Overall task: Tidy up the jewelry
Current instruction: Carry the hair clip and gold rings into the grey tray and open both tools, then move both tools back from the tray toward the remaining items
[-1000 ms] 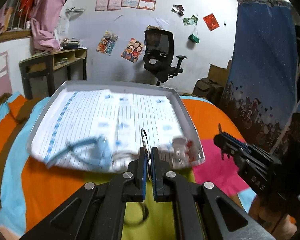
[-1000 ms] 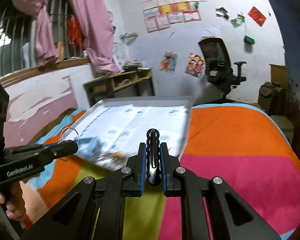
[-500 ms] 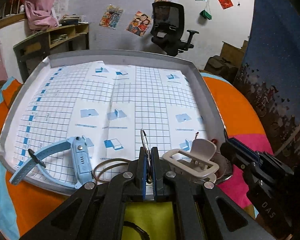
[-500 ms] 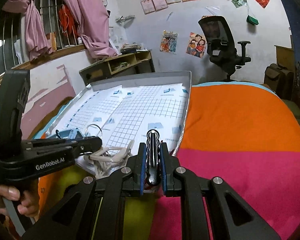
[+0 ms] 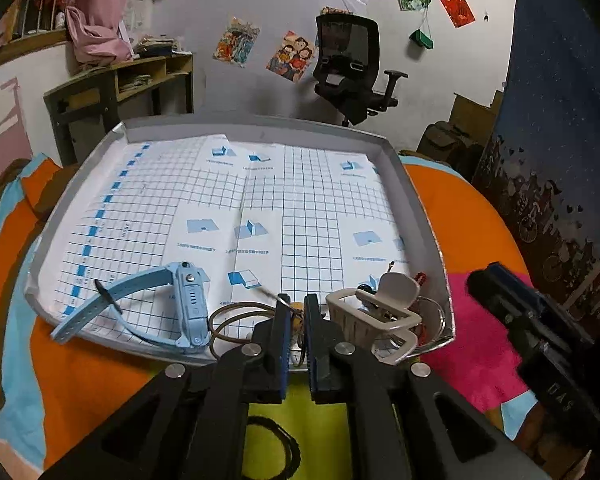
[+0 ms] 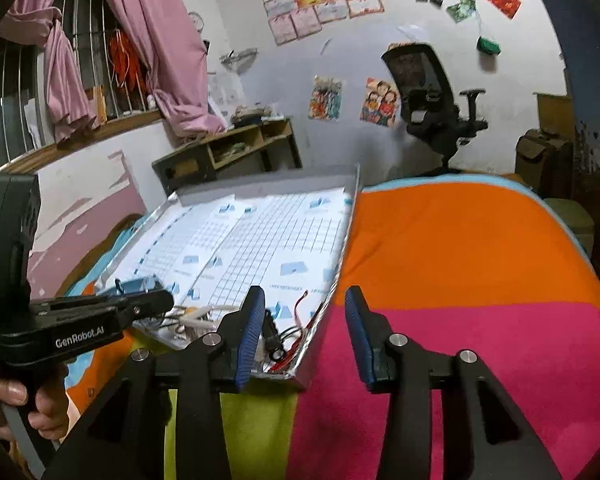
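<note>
Jewelry: small pieces lie bunched in the near right corner of the tray, on its gridded paper lining.
Hair clip: cream plastic, lying on its side in that corner, just right of the left gripper's fingertips.
Thin ring: a brownish wire hoop flat on the paper by the near rim, between the watch and the left gripper.
Watch: pale blue, its case standing on edge, one strap reaching left over the near rim of the tray.
Red and black bits: small pieces in the corner beside the right gripper's left finger; too blurred to name.
Left gripper: jaws set narrowly apart, tips over the near rim of the tray; a small yellowish object shows in the gap, but whether it is gripped cannot be told.
Right gripper: jaws spread wide and holding nothing; the left finger sits over the tray's near right corner, the right finger over the blanket.
Hand: wrapped round the handle of the left gripper, at the lower left of the right wrist view.
Blanket: orange, pink, yellow-green and light blue bands, lying under the tray.
Black loop: on the yellow-green band below the left gripper, outside the tray, partly hidden.
Office chair: black, standing against the far wall.
</note>
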`<state>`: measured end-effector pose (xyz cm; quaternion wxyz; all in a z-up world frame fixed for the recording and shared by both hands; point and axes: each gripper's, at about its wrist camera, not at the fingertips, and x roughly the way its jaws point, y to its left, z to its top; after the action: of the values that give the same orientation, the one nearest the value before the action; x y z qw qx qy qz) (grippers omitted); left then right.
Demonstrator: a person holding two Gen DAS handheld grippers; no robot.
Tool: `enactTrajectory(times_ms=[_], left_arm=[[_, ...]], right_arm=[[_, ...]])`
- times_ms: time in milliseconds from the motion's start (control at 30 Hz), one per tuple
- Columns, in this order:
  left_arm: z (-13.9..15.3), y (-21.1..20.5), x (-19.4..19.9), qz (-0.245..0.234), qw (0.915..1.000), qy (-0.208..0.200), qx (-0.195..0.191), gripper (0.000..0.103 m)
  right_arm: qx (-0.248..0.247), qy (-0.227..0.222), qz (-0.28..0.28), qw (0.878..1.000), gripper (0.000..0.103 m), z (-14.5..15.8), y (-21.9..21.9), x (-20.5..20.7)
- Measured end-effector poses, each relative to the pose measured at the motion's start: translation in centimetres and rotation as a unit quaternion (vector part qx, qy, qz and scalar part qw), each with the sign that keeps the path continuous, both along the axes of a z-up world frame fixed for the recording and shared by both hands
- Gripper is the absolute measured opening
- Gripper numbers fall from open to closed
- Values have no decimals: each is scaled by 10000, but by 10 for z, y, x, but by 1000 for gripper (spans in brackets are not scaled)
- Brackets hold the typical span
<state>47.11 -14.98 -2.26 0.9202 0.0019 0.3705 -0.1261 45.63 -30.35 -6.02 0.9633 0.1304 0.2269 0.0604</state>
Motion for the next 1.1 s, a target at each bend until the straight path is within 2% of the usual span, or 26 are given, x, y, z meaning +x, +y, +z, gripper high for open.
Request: enactTrajectory(times_ms=[33, 100, 167, 233, 300, 400, 467, 533, 567, 667, 733, 967, 1100], left_arm=[[2, 1, -1, 5, 10000, -14, -16, 15], [8, -1, -5, 44, 9999, -90, 12, 32], [14, -3, -12, 121, 9995, -264, 91, 61], [21, -3, -18, 166, 9986, -492, 122, 66], [28, -3, -22, 160, 9982, -541, 180, 68], [39, 1, -31, 269, 9971, -675, 220, 77], [50, 8, -42, 377, 9948, -938, 135, 88], [60, 16, -57, 488, 9912, -1234, -12, 95], [64, 20, -63, 543, 9894, -1347, -87, 98], [77, 33, -87, 698, 9834, -1648, -296, 101], [82, 40, -102, 761, 9801, -1794, -378, 101], [89, 65, -169, 1075, 9662, -2297, -461, 103], [87, 79, -204, 1123, 9637, -2365, -519, 103]], right_arm=[[-21, -76, -45, 10000, 45, 4, -1, -4], [-66, -267, -146, 9995, 54, 13, -4, -13], [-82, -375, -164, 9991, 54, 20, -7, -19], [-104, -475, -197, 9986, 54, 26, -9, -24], [-104, -525, -241, 9983, 56, 30, -11, -28], [-59, -636, -321, 9974, 60, 36, -16, -35], [-37, -761, -365, 9964, 65, 41, -17, -42], [25, -933, -393, 9949, 77, 46, -20, -52], [79, -1047, -411, 9936, 79, 50, -22, -58], [112, -1277, -464, 9907, 87, 58, -23, -75], [91, -1411, -481, 9888, 95, 63, -22, -88], [-128, -1928, -514, 9798, 101, 91, -4, -145], [-235, -2099, -442, 9764, 101, 102, 10, -181]])
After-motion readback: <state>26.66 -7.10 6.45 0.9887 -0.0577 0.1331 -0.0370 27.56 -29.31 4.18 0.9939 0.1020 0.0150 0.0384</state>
